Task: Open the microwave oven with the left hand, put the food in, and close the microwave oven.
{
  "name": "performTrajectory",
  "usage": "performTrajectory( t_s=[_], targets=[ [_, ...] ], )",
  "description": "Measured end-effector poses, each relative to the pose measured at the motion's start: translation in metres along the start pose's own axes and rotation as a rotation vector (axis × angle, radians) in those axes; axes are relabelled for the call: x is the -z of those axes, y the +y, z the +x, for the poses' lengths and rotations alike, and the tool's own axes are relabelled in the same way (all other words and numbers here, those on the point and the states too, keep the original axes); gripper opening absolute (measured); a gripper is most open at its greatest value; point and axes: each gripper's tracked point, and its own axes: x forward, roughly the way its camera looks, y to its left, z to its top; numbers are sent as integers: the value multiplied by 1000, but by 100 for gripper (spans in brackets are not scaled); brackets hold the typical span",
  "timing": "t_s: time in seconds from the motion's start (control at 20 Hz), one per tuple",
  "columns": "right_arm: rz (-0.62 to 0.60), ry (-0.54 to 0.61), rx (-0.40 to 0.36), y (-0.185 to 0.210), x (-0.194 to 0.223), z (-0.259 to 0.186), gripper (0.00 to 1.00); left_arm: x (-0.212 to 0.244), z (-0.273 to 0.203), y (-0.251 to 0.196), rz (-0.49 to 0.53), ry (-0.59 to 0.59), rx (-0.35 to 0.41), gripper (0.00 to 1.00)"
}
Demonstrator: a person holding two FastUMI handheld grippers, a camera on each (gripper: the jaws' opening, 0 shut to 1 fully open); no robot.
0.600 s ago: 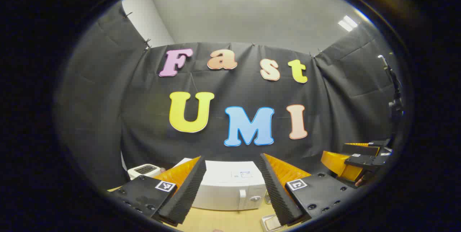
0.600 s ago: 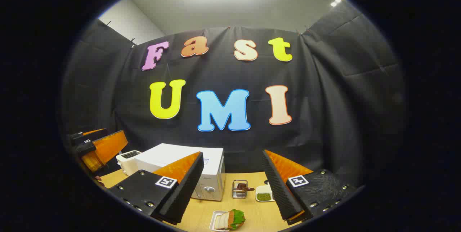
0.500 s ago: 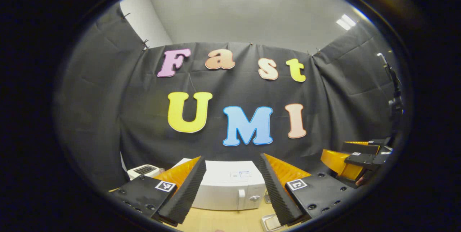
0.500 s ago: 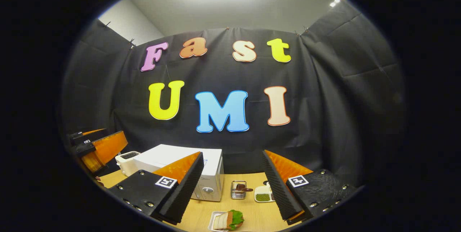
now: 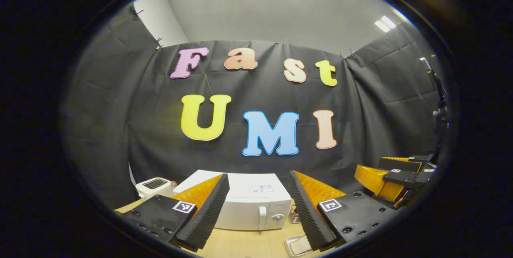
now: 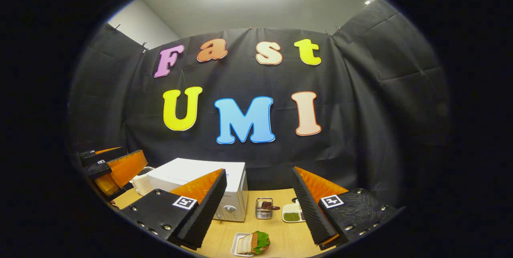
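Left gripper view: microwave (image 5: 256, 206) sits higher, fuller than before; both hand-held grippers (image 5: 256, 214) (image 6: 258, 212) gape, holding nothing.

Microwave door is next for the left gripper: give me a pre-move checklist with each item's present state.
1. Microwave door shut, handle facing the left gripper: ok.
2. Left gripper open and holding nothing: ok.
3. Nothing on the table between the left gripper and the handle: ok.
4. Sandwich ready on its small tray, in front of the right gripper: ok.
5. Right gripper open and holding nothing: ok.
6. Room for the door to swing past the toaster: cannot tell.
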Motion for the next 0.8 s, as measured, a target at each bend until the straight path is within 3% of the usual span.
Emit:
performTrajectory(
  t_s=[0.3,0.45,0.8],
  targets=[
    [-13,9,-1,-5,7,8,96,50,29,-9,-27,70,18,94],
    [-30,34,8,-14,17,11,96,100,57,-16,-32,164,43,98],
    [-41,133,31,-56,55,14,96,233,128,-25,-33,398,43,96]
  ],
)
